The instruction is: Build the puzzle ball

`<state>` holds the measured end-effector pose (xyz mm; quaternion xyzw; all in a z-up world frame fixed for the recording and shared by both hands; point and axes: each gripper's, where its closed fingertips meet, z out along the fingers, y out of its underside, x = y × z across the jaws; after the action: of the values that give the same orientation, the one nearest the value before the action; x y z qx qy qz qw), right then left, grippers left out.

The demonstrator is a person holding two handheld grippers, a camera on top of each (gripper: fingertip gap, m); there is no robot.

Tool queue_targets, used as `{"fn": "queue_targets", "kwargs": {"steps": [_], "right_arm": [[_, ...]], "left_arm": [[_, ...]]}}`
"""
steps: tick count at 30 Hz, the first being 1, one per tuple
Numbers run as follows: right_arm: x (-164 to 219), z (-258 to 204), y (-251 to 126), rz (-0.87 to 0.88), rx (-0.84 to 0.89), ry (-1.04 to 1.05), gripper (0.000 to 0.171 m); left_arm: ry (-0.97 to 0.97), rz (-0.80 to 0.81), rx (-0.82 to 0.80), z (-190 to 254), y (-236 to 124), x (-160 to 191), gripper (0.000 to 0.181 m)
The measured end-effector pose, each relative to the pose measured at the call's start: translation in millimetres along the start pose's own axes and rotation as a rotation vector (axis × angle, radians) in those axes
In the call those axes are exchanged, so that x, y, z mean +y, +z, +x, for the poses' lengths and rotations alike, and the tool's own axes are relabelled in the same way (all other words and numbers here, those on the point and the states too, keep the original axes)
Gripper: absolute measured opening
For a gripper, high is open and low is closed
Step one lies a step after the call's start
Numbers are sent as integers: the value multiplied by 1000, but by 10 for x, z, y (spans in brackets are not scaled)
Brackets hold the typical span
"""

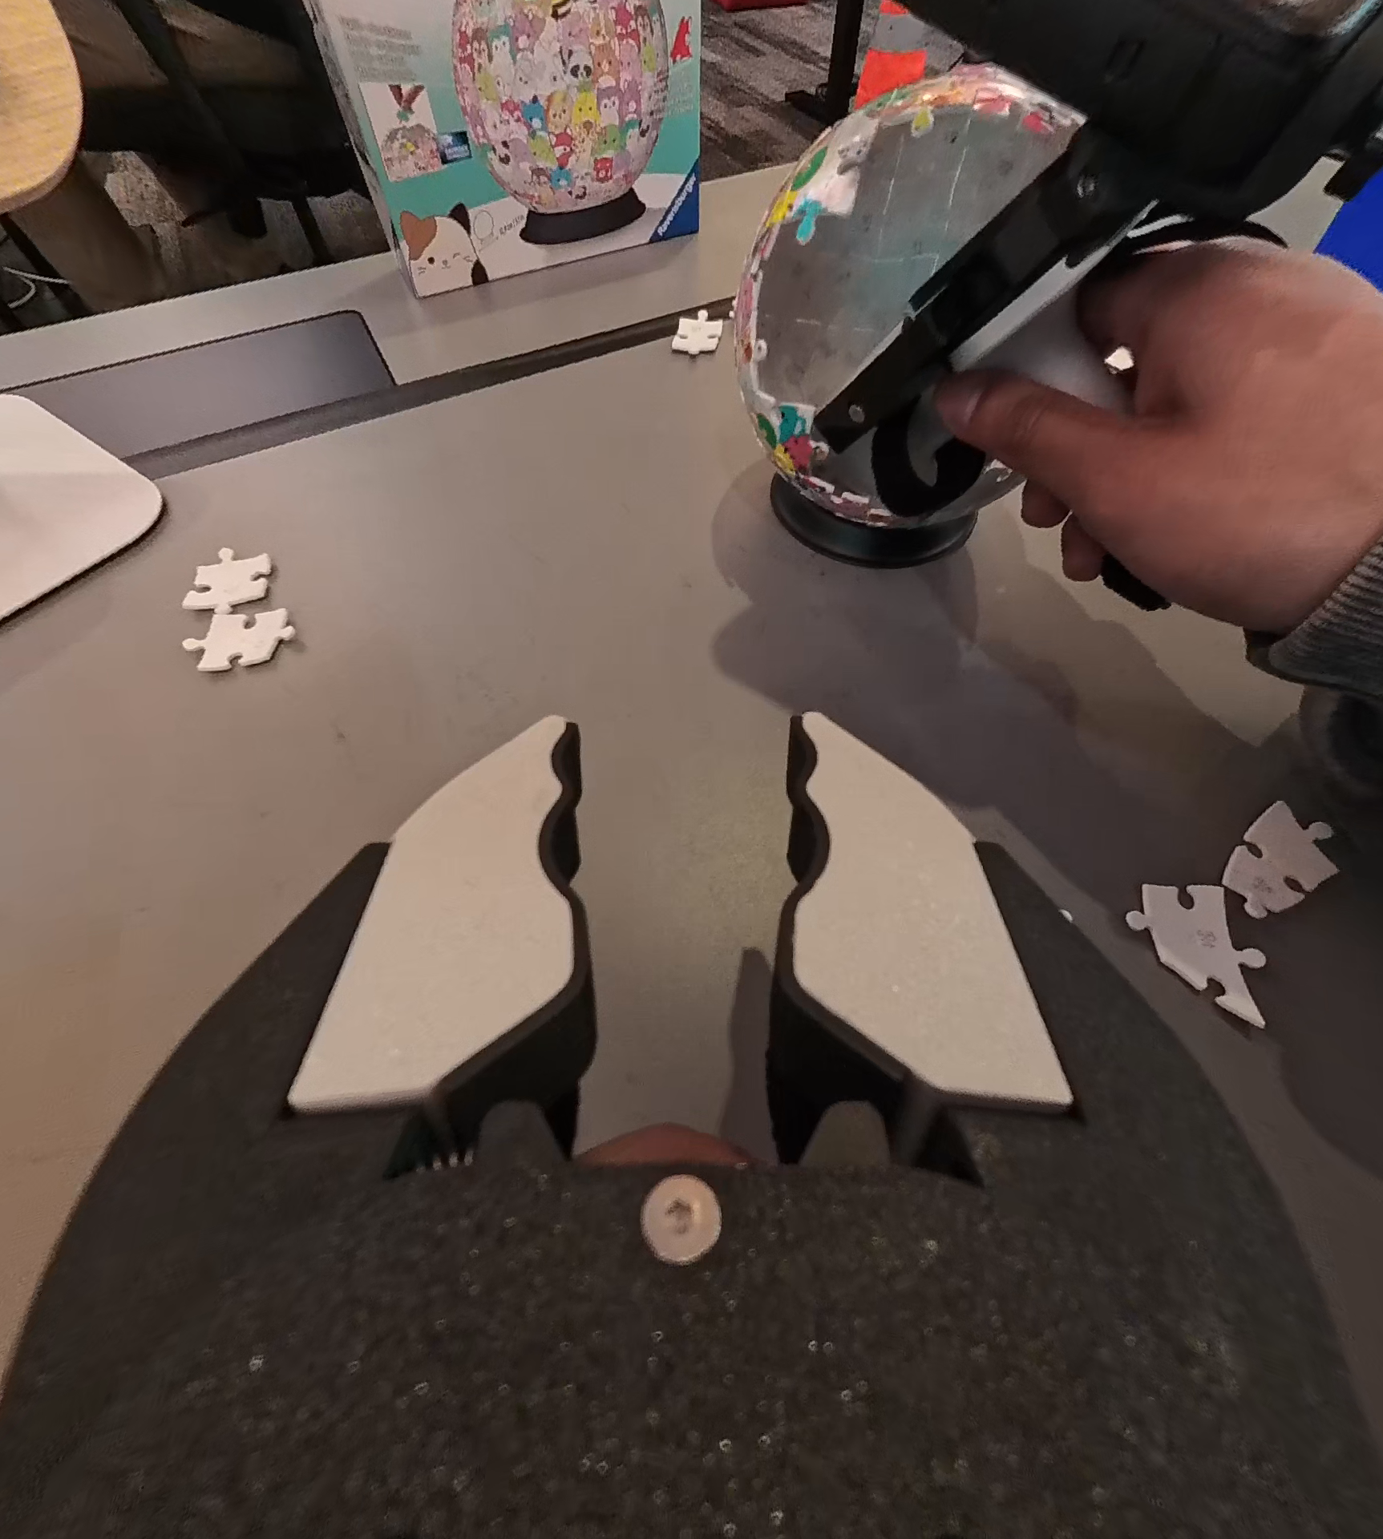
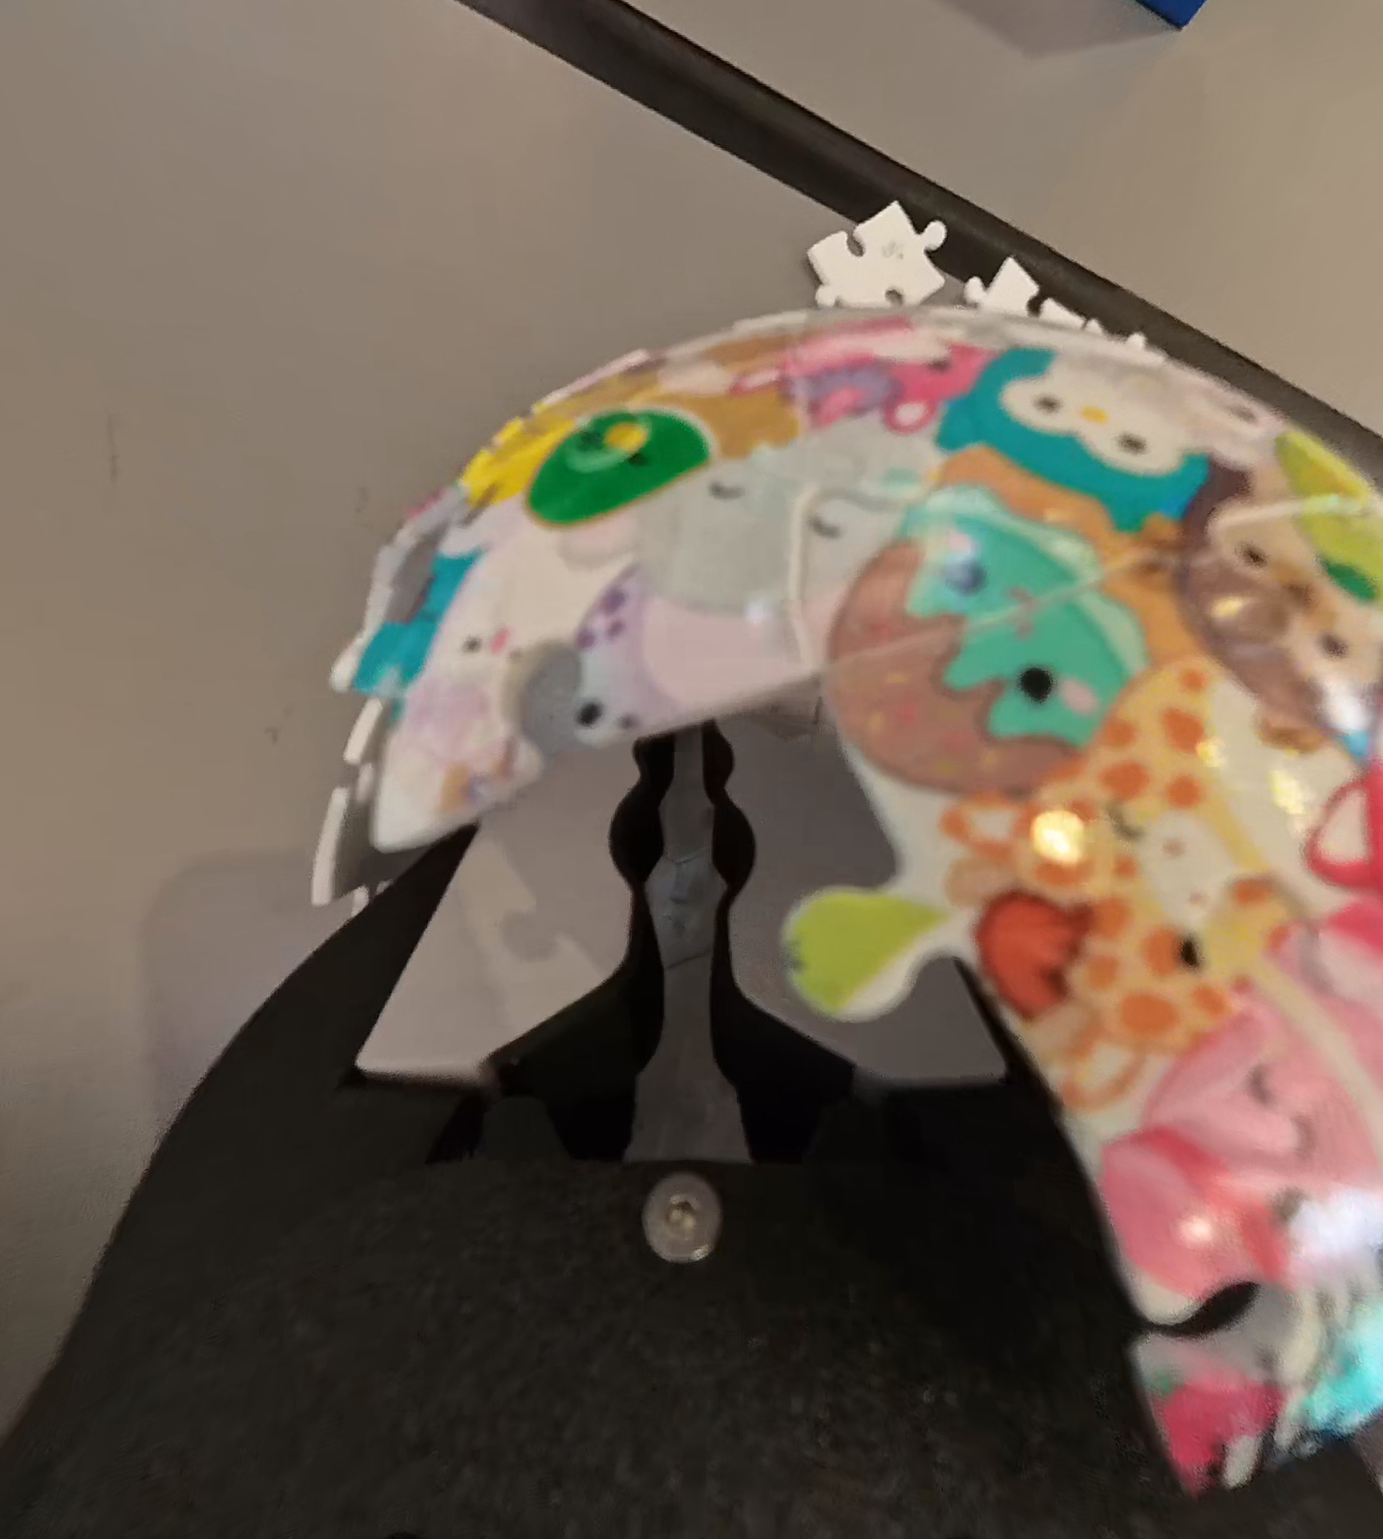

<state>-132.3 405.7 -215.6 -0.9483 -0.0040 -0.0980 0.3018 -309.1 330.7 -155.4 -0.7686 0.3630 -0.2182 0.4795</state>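
Closest in, the left hand-held gripper (image 1: 684, 754) hangs over the grey surface (image 1: 504, 583) with its fingers apart and nothing between them. Loose puzzle pieces lie face-down around it: two pieces (image 1: 1229, 908) to its right, another pair (image 1: 236, 612) off to the left, and one single piece (image 1: 700, 333) further back by the seam. Beyond that, the puzzle ball (image 1: 854, 275) sits on its dark stand (image 1: 871, 533), partly built, so you can see the grey inside of the shell. The right hand-held gripper (image 2: 684, 770) is right up against the open edge of the shell, fingers nearly together on what looks like a thin grey piece (image 2: 681, 883), though the blur makes that hard to confirm. My guess is it's seating a piece into the rim. To do that well I'd line up the tabs first, press gently along the curve, and bring the left one over to steady the ball so the stand doesn't skid. The puzzle box (image 1: 538, 133) stands at the back.
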Motion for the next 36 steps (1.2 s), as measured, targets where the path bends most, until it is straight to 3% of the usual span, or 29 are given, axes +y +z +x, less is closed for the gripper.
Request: {"fn": "queue_targets", "kwargs": {"steps": [5,9,26,27,28,33,34,36], "right_arm": [[-25,7,-102,24,21,-24,0],[11,44,-143,3,59,-59,16],[22,24,-130,-61,44,-52,31],[40,37,-107,-67,55,-55,106],[50,53,-93,-69,64,-57,29],[61,64,-56,-68,66,-52,25],[68,57,-48,-72,60,-49,101],[73,47,-40,-78,50,-46,77]], "left_arm": [[1,0,-3,-8,-2,0,47],[1,0,-2,-6,-2,1,47],[4,0,-7,-20,-3,-1,47],[3,0,-7,-21,-3,-2,47],[2,0,-7,-21,-3,-2,47],[2,-1,-7,-21,-1,0,47],[4,-1,-7,-21,-2,-1,47],[7,-2,-8,-20,-2,0,47]]}}
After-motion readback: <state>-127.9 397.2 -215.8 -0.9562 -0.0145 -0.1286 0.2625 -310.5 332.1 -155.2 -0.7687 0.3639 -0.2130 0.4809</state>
